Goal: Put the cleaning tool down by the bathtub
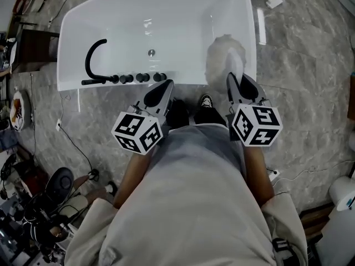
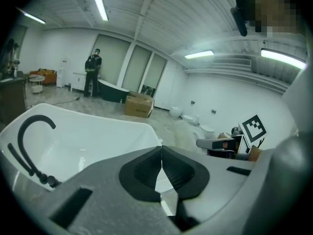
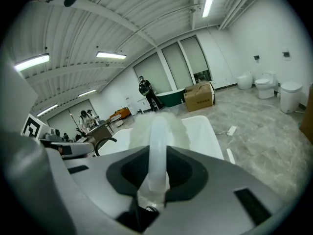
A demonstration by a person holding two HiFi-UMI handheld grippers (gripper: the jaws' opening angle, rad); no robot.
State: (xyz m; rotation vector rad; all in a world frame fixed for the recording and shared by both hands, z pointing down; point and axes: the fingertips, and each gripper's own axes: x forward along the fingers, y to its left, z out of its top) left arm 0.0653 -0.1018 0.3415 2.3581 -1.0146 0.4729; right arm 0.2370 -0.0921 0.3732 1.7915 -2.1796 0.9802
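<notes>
The cleaning tool is a fluffy white duster (image 1: 224,57) on a pale plastic handle (image 3: 157,141). My right gripper (image 1: 237,80) is shut on that handle, and the fluffy head hangs over the right end of the white bathtub (image 1: 111,21). In the right gripper view the head (image 3: 164,124) rises just beyond the jaws of the right gripper (image 3: 157,150). My left gripper (image 1: 165,86) hovers by the tub's near rim, beside the black faucet (image 1: 93,60). In its own view the left gripper (image 2: 161,149) has its jaws shut with nothing between them, and the duster (image 2: 183,133) shows to the right.
The person's shoe (image 1: 206,100) stands on the grey marble floor just before the tub. A power strip (image 1: 274,1) and cables lie at the far right. Clutter of gear fills the lower left (image 1: 33,215). A cardboard box (image 3: 199,96), toilets (image 3: 266,84) and a standing person (image 2: 93,72) are farther off.
</notes>
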